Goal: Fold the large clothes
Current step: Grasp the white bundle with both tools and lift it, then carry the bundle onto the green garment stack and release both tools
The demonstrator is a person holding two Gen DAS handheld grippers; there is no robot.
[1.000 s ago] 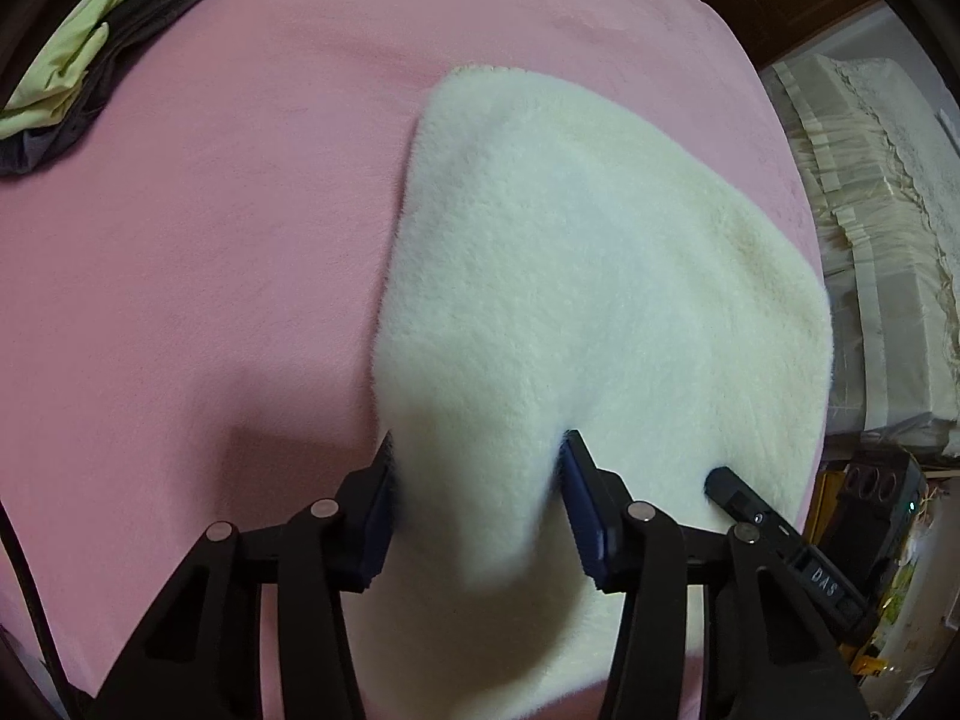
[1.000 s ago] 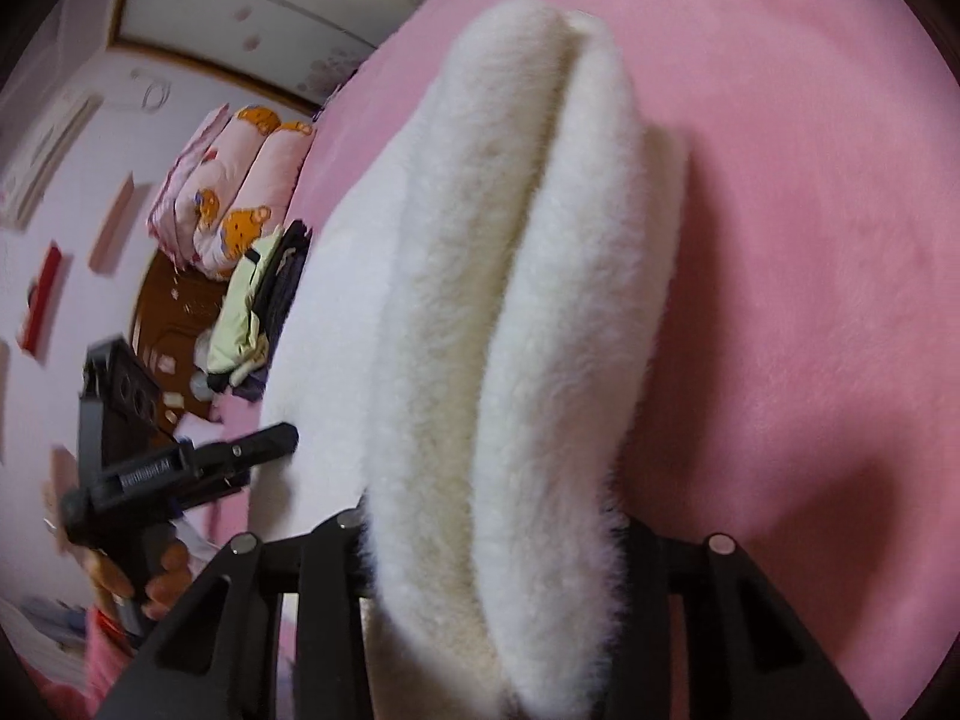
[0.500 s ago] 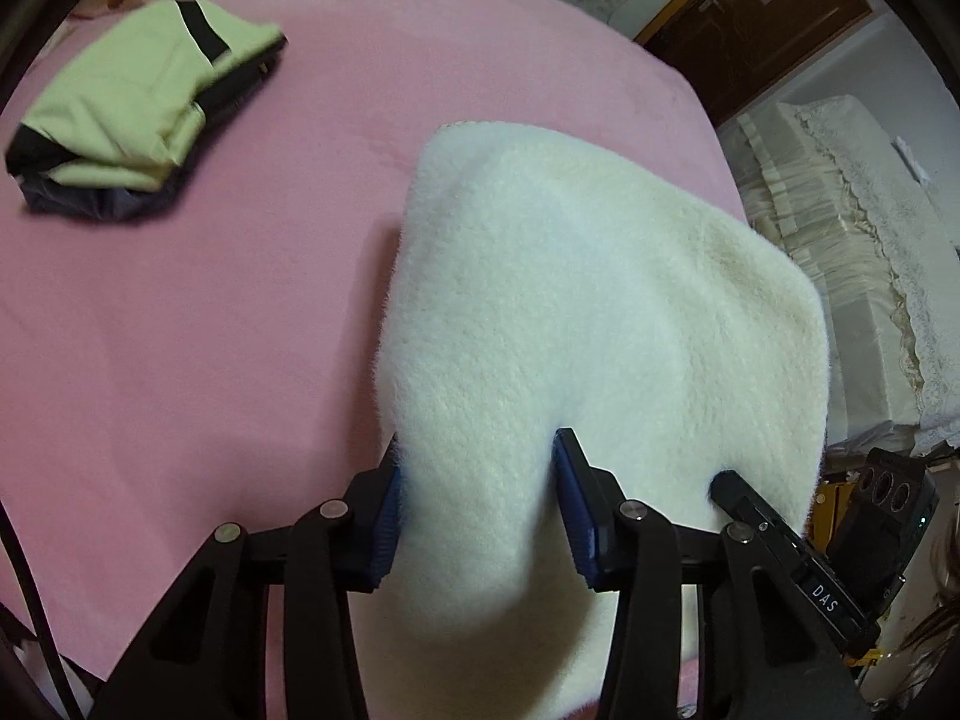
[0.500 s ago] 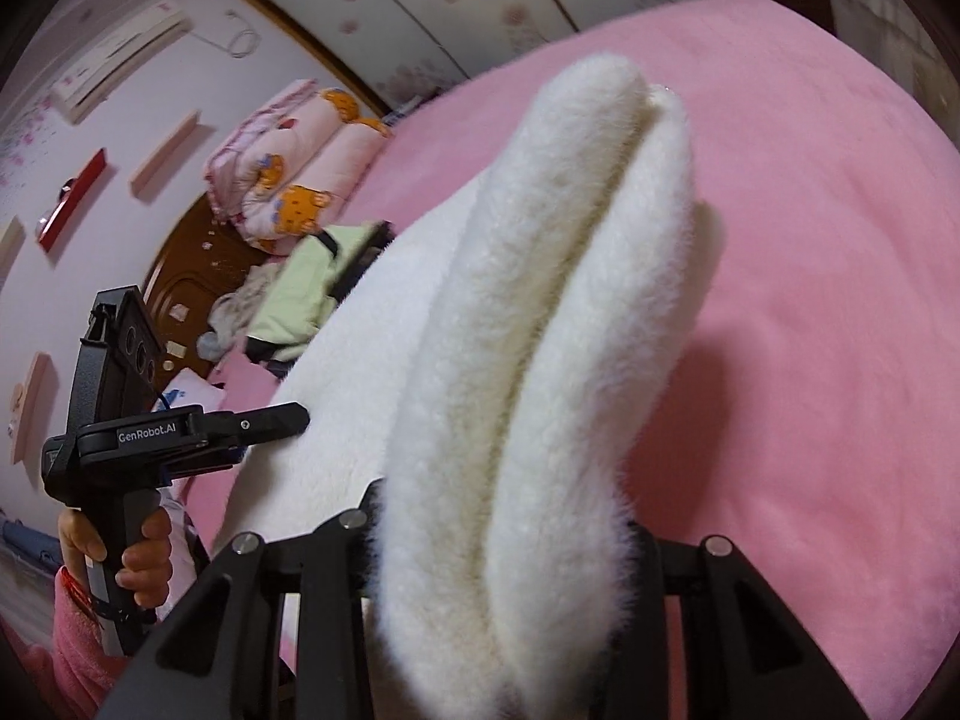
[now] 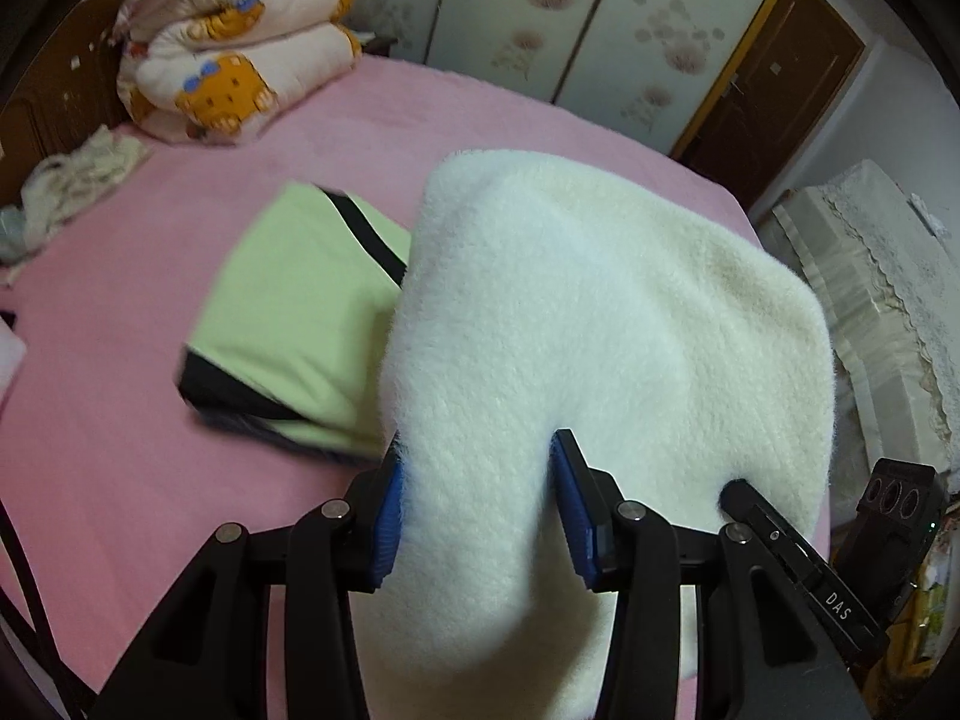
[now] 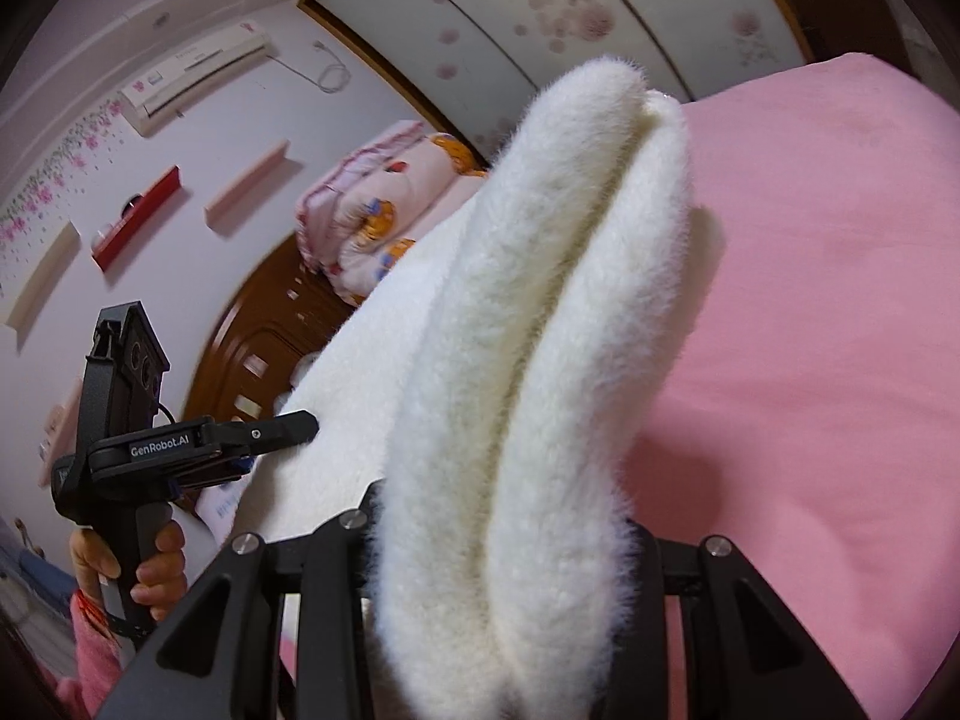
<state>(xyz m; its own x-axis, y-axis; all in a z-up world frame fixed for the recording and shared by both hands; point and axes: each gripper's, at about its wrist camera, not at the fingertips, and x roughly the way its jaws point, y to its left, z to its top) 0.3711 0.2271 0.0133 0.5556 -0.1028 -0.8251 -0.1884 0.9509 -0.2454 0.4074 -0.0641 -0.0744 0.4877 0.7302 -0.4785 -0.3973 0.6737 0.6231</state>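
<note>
The left gripper [image 5: 477,504] has its blue-padded fingers [image 5: 387,516] partly apart and pressed against either side of a thick bunch of white fleece garment [image 5: 600,324]. The fleece fills the gap between the pads and spreads out ahead of the fingers as a broad folded panel, raised clear of the pink bed [image 5: 108,420].

The right gripper [image 6: 498,516] has its fingers likewise partly apart, clamped on a doubled roll of the same garment [image 6: 540,324]. Two plump folds stand up side by side between the fingers and run away from them. The pads themselves are buried in the pile and cannot be seen.

In the right wrist view the left gripper [image 6: 282,429] appears left of the fingers, held by a hand [image 6: 153,564] with a pink sleeve [image 6: 96,654] below it. The fleece stretches from one gripper to the other.

Left of the left fingers and just beyond them, a folded light-green garment [image 5: 300,312] with black trim lies flat on the bed. The fleece hides its near right edge; whether they touch cannot be told.

Further ahead of the left fingers, at the far left of the bed, sits a rolled quilt [image 5: 234,54] with a bear print. A small crumpled pale cloth [image 5: 72,186] lies at the left edge of the bed. To the right of the fingers, beside the bed, stands furniture under a lace cover [image 5: 876,276].
</note>
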